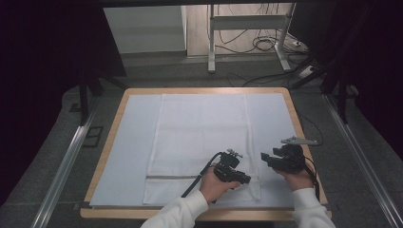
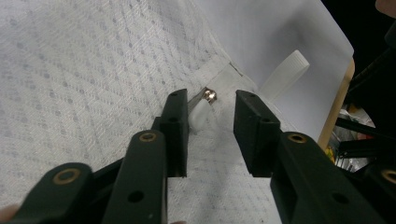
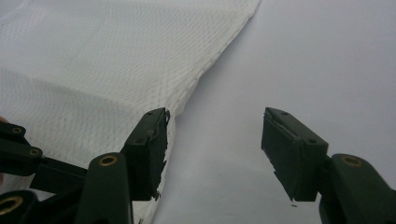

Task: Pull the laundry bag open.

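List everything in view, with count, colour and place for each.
Table: one, wooden rim, pale blue-grey top, centre of the high view.
Cloth: one, white, patterned weave, spread flat mid-table.
Zipper pull: one, white tab with a metal slider, near the cloth's edge, between the left jaws.
Ribbed strip: one, white, beside the cloth's corner.
Metal frame: one, white, on the floor beyond the table.
Cables: several, dark, on the floor.
Left hand-held gripper: one, black, over the cloth's near edge.
Right hand-held gripper: one, black, open, beside the cloth.
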